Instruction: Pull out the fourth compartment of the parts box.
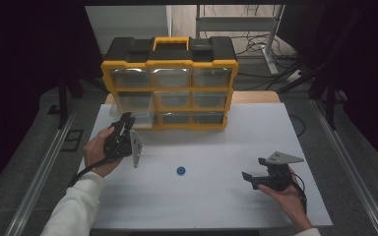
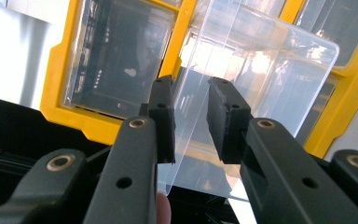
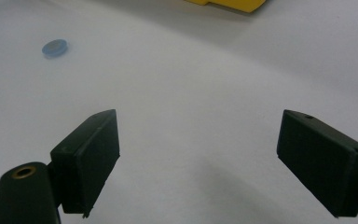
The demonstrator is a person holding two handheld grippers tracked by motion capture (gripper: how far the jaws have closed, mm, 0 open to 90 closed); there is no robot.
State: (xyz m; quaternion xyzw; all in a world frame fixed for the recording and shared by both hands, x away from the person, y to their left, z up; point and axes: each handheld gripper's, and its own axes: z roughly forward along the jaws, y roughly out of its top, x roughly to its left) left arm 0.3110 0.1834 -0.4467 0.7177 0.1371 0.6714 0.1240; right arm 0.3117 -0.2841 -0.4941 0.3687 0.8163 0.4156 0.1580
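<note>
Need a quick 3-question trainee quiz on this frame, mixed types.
1. What lies on the white table between the left gripper and the right gripper? A) blue disc B) red screw C) yellow cup
2. True or false: every drawer of the organizer is pushed fully in.
3. Which gripper's jaws stand wider apart?

Key: 1 A, the blue disc. 2 False, a clear drawer sticks out at the left gripper. 3 The right gripper.

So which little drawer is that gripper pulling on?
Find the yellow and black organizer box at the back of the white table. Go to its left column of clear drawers. It is the lower clear drawer that sticks out towards the left gripper; its neighbours sit pushed in.
</note>
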